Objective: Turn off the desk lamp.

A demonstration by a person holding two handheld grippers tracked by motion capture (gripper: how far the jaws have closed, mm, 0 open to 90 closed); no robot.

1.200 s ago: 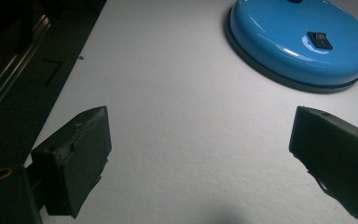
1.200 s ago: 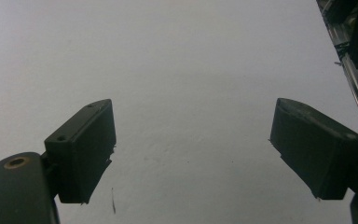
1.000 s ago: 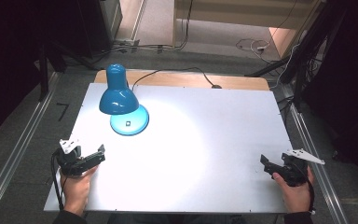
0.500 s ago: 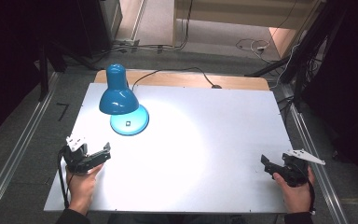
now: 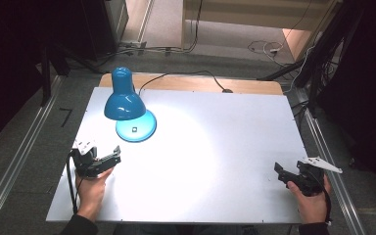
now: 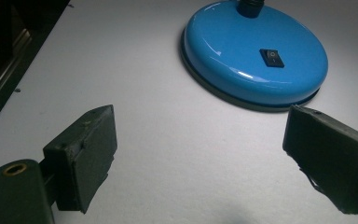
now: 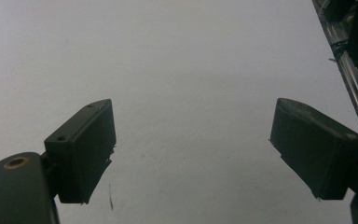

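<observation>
A blue desk lamp (image 5: 123,100) stands at the back left of the white table (image 5: 200,147), lit, with its shade bent down over its round base (image 5: 135,128). In the left gripper view the base (image 6: 256,56) lies just ahead, its black rocker switch (image 6: 271,58) on top. My left gripper (image 5: 111,155) hovers open a short way in front of the base, nothing between its jaws. My right gripper (image 5: 280,172) stands open near the table's front right corner, over bare table (image 7: 186,93).
The lamp's black cable (image 5: 186,76) runs along the wooden strip at the table's back edge. Metal rails (image 5: 19,161) flank the table on both sides. Dark floor with more cables lies beyond the back edge.
My left gripper has moved forward and right, toward the lamp base. The right gripper has stayed in place.
</observation>
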